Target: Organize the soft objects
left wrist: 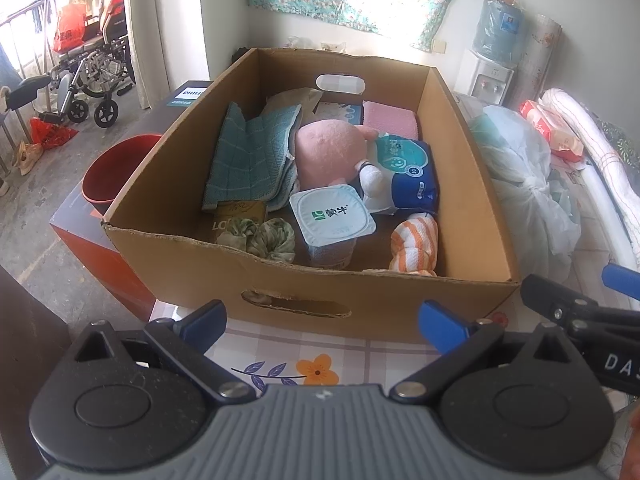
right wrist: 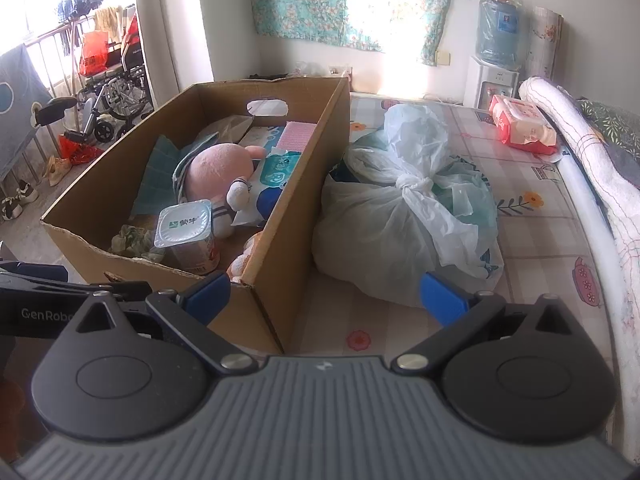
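The cardboard box (left wrist: 280,292) sits on the patterned bed straight ahead of the left gripper (left wrist: 322,322), whose jaws are spread wide and empty; the tied plastic bag (right wrist: 400,216) lies just beside the box's right wall, ahead of the right gripper (right wrist: 324,294), likewise spread and empty. Inside, the pink plush toy (left wrist: 332,148) lies mid-box, the teal cloth (left wrist: 244,160) to its left; the striped orange cloth (left wrist: 414,248) fills the near right corner, so the left gripper looks nearer, though I judge either could reach.
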Action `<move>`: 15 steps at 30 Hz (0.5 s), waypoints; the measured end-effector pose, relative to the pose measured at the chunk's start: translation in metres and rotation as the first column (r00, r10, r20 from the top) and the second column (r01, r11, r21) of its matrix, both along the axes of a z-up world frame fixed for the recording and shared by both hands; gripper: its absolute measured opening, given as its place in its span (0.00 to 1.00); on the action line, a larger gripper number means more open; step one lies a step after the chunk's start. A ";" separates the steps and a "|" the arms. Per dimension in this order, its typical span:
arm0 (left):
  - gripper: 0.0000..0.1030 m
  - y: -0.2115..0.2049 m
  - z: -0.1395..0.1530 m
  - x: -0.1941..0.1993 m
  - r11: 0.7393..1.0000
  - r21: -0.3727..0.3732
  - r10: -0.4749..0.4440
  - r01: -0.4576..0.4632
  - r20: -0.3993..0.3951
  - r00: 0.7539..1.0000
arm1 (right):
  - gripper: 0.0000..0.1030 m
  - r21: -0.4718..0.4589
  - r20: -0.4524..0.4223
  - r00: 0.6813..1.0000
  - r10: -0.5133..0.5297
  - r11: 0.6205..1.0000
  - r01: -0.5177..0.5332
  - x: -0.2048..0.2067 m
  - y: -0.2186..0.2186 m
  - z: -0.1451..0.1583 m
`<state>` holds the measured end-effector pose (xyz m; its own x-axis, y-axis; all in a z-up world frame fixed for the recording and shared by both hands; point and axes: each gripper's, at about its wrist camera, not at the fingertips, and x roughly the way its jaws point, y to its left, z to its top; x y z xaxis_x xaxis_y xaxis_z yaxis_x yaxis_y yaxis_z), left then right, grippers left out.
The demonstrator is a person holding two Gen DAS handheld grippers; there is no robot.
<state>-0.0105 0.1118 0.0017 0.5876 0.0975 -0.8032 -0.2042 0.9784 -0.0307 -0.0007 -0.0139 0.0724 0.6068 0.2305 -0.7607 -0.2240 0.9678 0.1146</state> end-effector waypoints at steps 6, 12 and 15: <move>1.00 0.000 0.000 0.000 1.000 0.004 0.006 -0.006 0.003 1.000 | 0.99 0.008 -0.012 1.000 0.006 1.000 -0.006 0.002 -0.001 -0.002; 1.00 0.001 0.001 0.000 1.000 0.009 0.008 -0.008 -0.001 1.000 | 0.99 0.009 -0.015 1.000 0.007 1.000 -0.007 0.003 -0.001 -0.003; 1.00 0.002 0.001 0.000 1.000 0.012 0.008 -0.008 0.001 1.000 | 0.99 0.009 -0.014 1.000 0.007 1.000 -0.007 0.004 -0.001 -0.003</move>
